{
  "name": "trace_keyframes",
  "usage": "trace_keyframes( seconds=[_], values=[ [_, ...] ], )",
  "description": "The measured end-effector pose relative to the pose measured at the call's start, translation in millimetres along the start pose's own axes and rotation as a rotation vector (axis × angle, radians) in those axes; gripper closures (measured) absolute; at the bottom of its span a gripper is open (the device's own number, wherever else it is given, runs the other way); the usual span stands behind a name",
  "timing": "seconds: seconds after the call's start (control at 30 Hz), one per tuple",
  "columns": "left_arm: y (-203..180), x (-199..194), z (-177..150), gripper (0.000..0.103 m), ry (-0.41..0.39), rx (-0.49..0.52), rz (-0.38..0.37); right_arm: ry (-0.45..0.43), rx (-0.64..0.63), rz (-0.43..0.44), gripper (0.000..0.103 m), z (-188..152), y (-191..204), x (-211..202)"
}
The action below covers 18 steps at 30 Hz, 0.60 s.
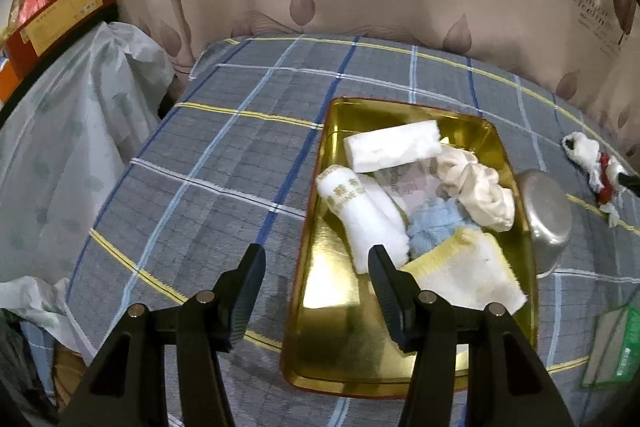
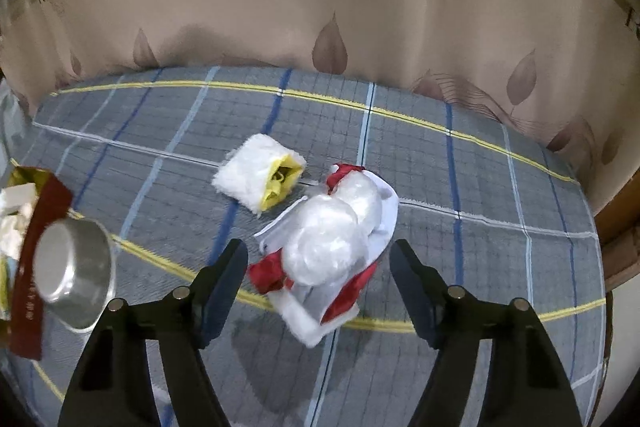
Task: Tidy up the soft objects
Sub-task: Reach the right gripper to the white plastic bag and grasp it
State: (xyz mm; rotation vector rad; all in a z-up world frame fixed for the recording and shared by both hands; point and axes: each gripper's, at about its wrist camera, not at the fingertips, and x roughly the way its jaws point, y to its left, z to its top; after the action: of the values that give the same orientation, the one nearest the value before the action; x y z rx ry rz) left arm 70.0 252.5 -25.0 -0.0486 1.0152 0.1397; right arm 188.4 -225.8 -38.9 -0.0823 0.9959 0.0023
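**Both grippers open over the plaid cloth, gold tray half filled**

The left gripper [image 1: 317, 259] hangs with its fingers apart and nothing between them — the left finger over the plaid cloth [image 1: 224, 163], the right finger over the near left part of the gold tray [image 1: 320, 311]. It touches nothing that can be seen.

The right gripper [image 2: 319, 253] also has its fingers well apart. A white and red plush toy [image 2: 330, 247] lies on the cloth between and just beyond the fingertips; neither pad presses on it. Just beyond the toy, to the left, lies a white fluffy cloth with a yellow lining [image 2: 258, 177], on the cloth and apart from the tray.

The gold tray holds a heap of soft things on its right and far side: a white folded cloth [image 1: 394, 145] at the far end, a rolled white towel with printed letters [image 1: 362, 215], a cream bundle [image 1: 478, 187], a pale blue fluffy piece [image 1: 434, 227], and a white cloth with a yellow edge [image 1: 468, 267] nearest. The near left floor of the tray is bare.

A metal bowl [image 1: 546, 215] lies tipped against the tray's right rim — whether anything is in it cannot be told.
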Motion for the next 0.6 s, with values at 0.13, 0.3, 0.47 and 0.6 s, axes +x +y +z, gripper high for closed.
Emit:
trace_keyframes(
  seconds=[0.13,0.3,0.47,0.6],
  values=[
    [-3,4,0,0.048,0.015,0.014,0.008,0.004,0.011,-0.004,0.038,3,-5,18],
    [-10,8,-2,0.048,0.029,0.041,0.019,-0.003,0.029,0.006,0.063,1,-11,27],
    [-18,7,-5,0.048,0.033,0.060,0.024,-0.029,0.045,0.028,0.066,-9,-17,24],
    [-27,1,-5,0.048,0.028,0.074,0.013,-0.063,0.075,0.062,0.066,-18,-26,10]
  ],
)
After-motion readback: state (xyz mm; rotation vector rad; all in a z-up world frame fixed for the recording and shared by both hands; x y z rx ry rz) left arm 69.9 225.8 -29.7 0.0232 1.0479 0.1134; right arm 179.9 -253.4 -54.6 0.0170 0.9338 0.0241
